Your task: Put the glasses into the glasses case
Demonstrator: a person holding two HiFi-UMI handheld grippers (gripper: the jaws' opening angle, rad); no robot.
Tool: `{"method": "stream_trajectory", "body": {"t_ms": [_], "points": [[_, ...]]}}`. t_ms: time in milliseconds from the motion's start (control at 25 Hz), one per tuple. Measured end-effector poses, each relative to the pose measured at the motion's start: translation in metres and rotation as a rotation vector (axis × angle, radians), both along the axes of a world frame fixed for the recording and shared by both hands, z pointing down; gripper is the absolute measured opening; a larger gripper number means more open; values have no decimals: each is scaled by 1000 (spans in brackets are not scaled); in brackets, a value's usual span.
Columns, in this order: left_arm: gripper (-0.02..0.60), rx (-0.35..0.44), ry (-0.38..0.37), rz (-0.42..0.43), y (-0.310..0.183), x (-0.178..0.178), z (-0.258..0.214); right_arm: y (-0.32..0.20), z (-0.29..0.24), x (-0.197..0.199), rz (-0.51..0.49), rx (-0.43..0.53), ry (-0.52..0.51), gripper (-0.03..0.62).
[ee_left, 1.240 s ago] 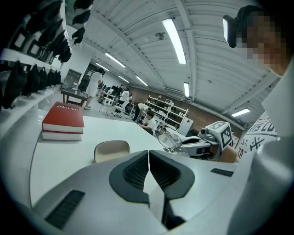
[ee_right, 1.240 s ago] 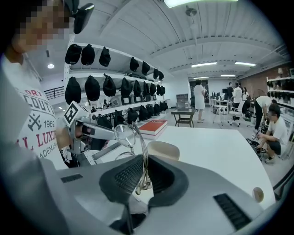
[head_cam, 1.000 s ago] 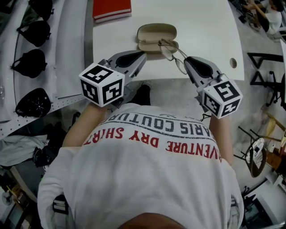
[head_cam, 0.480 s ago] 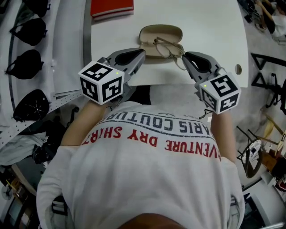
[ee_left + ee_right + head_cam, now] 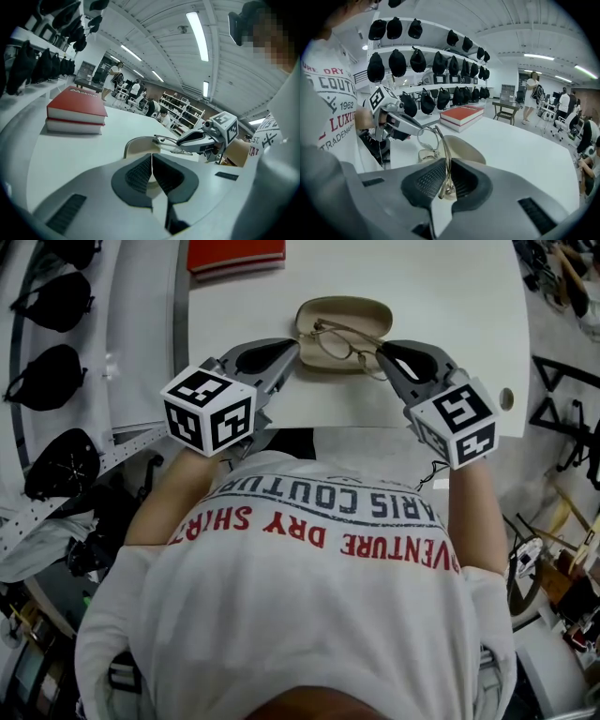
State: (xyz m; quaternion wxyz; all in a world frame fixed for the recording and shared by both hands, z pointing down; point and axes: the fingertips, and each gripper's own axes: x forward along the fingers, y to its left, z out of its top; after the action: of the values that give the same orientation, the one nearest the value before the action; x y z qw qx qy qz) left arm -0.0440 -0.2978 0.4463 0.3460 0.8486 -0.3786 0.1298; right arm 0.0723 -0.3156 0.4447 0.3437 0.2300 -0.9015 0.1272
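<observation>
An open beige glasses case [image 5: 361,310] lies on the white table [image 5: 450,296]. Thin metal-framed glasses [image 5: 337,340] hang low over its near half. My right gripper [image 5: 382,350] is shut on the glasses by their folded temples [image 5: 448,161], just right of the case [image 5: 464,147]. The lenses point left toward my left gripper [image 5: 294,346]. That one is shut, its tip at the case's near left edge; I cannot tell whether it pinches the rim. In the left gripper view the pads [image 5: 140,176] meet in front of the case [image 5: 138,146], with the glasses [image 5: 166,139] beyond.
A red book [image 5: 236,254] lies at the table's far left. Racks of black caps [image 5: 52,362] run along the left side. The table's near edge passes just under both grippers, and a cable hole [image 5: 507,397] sits at the right. People stand in the room's background.
Both grippers moved forward and down toward the case. The glasses shifted left, from beyond the case's right corner to over its inside.
</observation>
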Motion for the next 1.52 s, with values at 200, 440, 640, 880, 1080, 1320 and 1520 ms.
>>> {"method": "stream_trajectory", "body": {"t_ms": [200, 440, 640, 880, 1080, 1320, 1520], "points": [[29, -19, -12, -25, -8, -9, 11, -7, 20, -8, -66, -14, 38, 44], [29, -39, -27, -52, -15, -19, 24, -12, 37, -16, -132, -43, 79, 44], [29, -41, -31, -77, -19, -24, 30, -17, 48, -18, -170, -57, 95, 44], [29, -37, -37, -95, -23, -30, 35, -12, 61, -20, -240, -63, 106, 44], [29, -42, -38, -99, -25, -30, 37, -11, 66, -20, -286, -60, 113, 44], [29, -51, -34, -100, -25, -32, 40, -11, 73, -25, -369, -27, 160, 46], [29, -47, -31, -101, -25, -33, 39, -13, 76, -24, -383, -14, 192, 46]]}}
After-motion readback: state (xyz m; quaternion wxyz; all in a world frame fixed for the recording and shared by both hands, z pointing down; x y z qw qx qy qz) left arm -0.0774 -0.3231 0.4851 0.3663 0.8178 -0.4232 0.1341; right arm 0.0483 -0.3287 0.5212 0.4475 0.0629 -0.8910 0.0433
